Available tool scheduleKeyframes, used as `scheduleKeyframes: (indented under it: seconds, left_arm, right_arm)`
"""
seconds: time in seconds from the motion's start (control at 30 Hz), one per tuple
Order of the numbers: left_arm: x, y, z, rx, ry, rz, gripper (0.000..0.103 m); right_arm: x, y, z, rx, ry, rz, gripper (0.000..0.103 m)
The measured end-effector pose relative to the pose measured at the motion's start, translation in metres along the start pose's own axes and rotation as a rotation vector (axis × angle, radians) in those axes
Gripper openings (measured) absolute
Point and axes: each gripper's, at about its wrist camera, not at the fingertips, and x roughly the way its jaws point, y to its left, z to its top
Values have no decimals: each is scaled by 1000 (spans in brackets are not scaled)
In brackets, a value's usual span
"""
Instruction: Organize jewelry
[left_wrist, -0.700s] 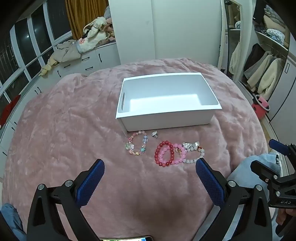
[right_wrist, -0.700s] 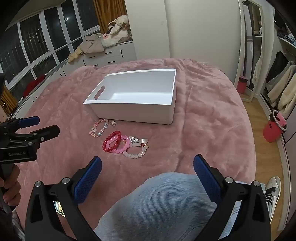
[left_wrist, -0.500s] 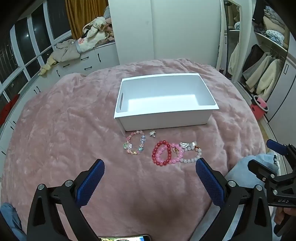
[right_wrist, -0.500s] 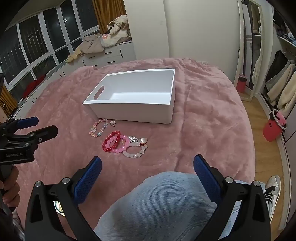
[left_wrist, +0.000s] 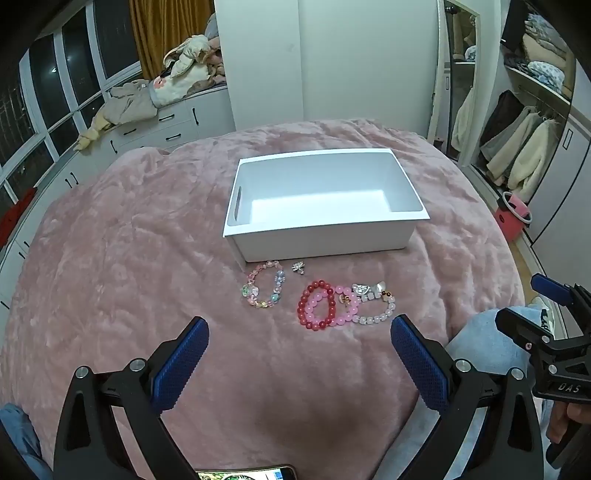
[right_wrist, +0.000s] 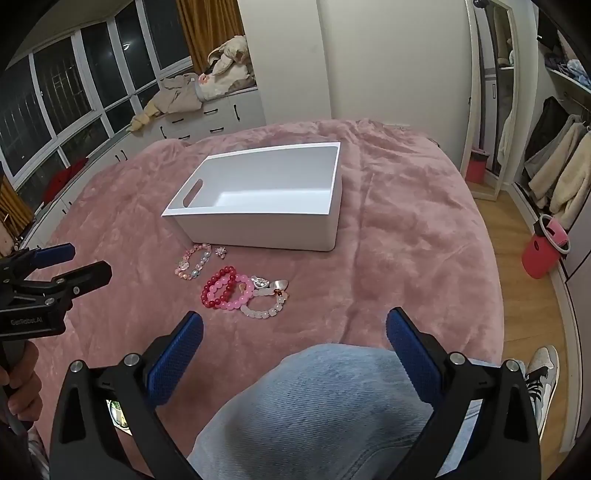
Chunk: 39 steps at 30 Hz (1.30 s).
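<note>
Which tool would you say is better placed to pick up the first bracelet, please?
Probably the left tool: it is open, with the red bracelet straight ahead on the blanket. The right tool hangs over the knee, bracelets off-centre.

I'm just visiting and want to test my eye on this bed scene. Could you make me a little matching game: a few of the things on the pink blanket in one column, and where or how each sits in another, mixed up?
Things:
1. white box
2. pastel bracelet
3. red bracelet
4. small silver charm

Places or states:
A. overlaps the pink bracelet
B. lies alone between the pastel bracelet and the box
C. empty, handle slot in one end
D. leftmost piece, just before the box's front corner

Pairs: 1-C, 2-D, 3-A, 4-B
</note>
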Motion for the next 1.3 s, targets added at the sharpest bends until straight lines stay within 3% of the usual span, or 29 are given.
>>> scheduleKeyframes:
  seconds: [1.3]
  left_arm:
    - [3, 0, 4, 0, 17, -19, 100]
  right_arm:
    - [4, 0, 6, 2, 4, 4, 98]
